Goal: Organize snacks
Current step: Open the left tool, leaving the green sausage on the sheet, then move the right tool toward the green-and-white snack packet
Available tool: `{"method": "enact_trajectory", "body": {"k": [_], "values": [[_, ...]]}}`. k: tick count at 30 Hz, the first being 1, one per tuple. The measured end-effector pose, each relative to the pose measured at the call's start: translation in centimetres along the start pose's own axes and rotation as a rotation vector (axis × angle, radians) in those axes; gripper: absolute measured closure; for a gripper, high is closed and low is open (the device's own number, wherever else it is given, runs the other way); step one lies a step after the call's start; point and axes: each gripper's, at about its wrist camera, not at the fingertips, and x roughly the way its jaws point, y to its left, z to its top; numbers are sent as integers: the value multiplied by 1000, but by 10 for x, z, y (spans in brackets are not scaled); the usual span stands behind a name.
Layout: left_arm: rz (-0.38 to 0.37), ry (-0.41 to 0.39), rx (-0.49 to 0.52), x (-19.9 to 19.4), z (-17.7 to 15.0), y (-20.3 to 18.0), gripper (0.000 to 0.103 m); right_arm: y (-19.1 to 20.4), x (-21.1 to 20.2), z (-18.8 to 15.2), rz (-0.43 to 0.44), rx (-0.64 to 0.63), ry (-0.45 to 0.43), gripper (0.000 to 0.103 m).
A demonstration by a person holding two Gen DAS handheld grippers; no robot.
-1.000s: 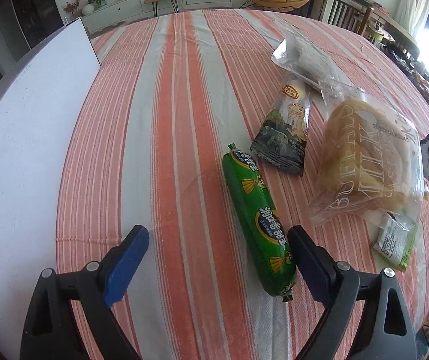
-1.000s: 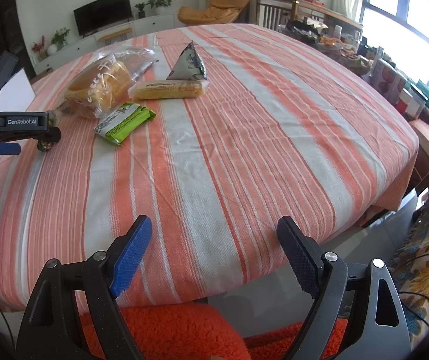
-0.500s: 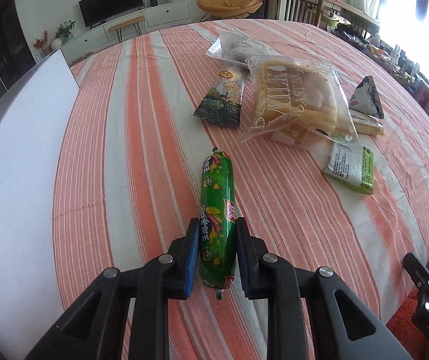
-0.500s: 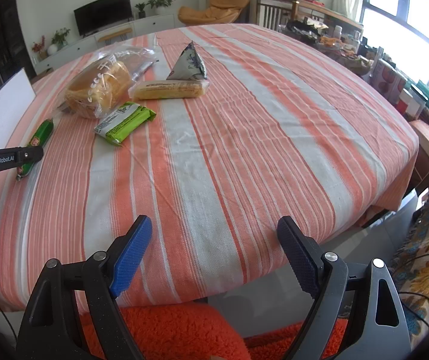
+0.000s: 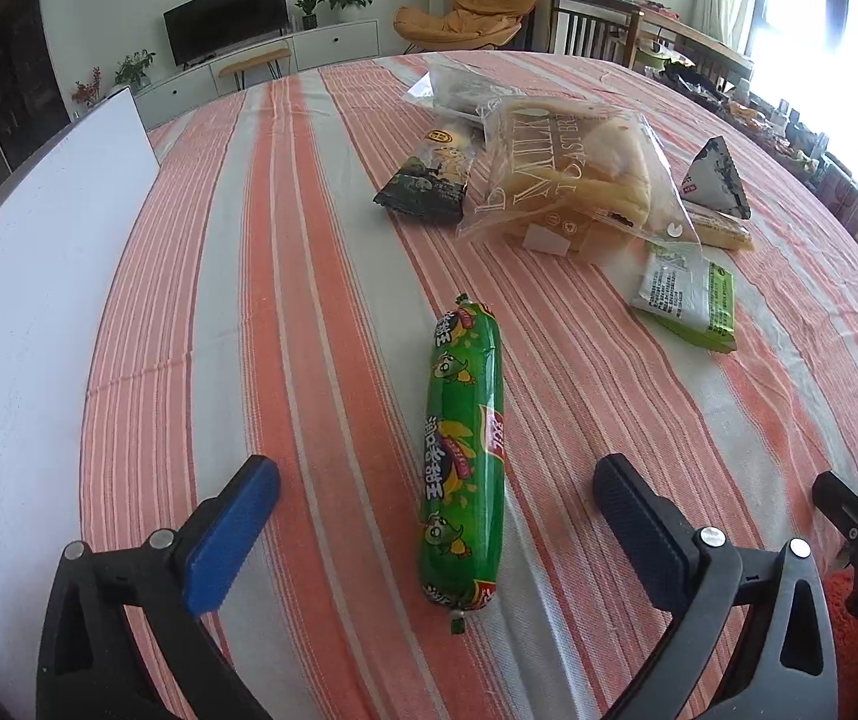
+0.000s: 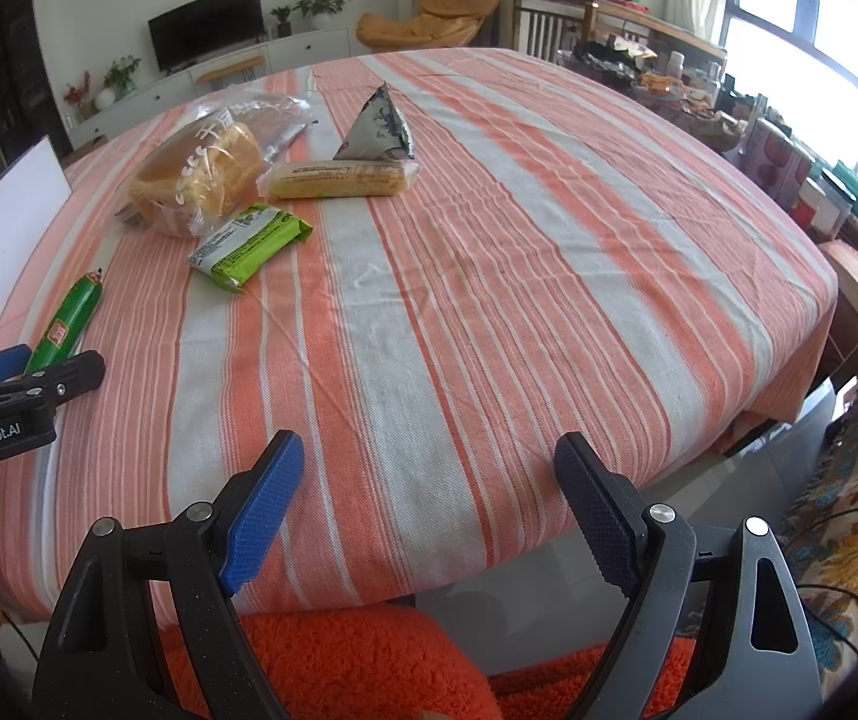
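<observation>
A green sausage stick [image 5: 464,450] lies on the striped tablecloth [image 5: 285,276], lengthwise between the fingers of my open left gripper [image 5: 436,507], which does not touch it. It also shows in the right wrist view [image 6: 66,324]. Farther off lie a toast bread bag [image 5: 573,180], a dark snack packet [image 5: 429,177], a green-white packet [image 5: 687,294], a triangular packet [image 5: 717,180] and a yellow bar [image 6: 339,179]. My right gripper [image 6: 423,507] is open and empty over the table's near edge.
A white board [image 5: 27,276] lies along the table's left side. A clear bag [image 5: 453,87] lies behind the bread. An orange cushion [image 6: 369,660] sits under my right gripper. Cluttered shelves [image 6: 789,138] stand to the right of the table.
My left gripper closed on the green sausage, turned it to lie along the stripes, then opened and let it go. The right gripper has not moved.
</observation>
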Motion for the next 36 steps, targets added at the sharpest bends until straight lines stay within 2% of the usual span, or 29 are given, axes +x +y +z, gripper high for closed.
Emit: {"method": "enact_trajectory", "body": {"k": [21, 27, 36], "values": [[3, -4, 5, 0, -2, -1, 0, 0, 0, 0, 0, 0, 0, 15], [-16, 15, 40, 0, 3, -1, 0, -1, 0, 0, 0, 0, 0, 15], [-25, -5, 54, -1, 2, -1, 0, -1, 0, -1, 1, 0, 0, 15]]}}
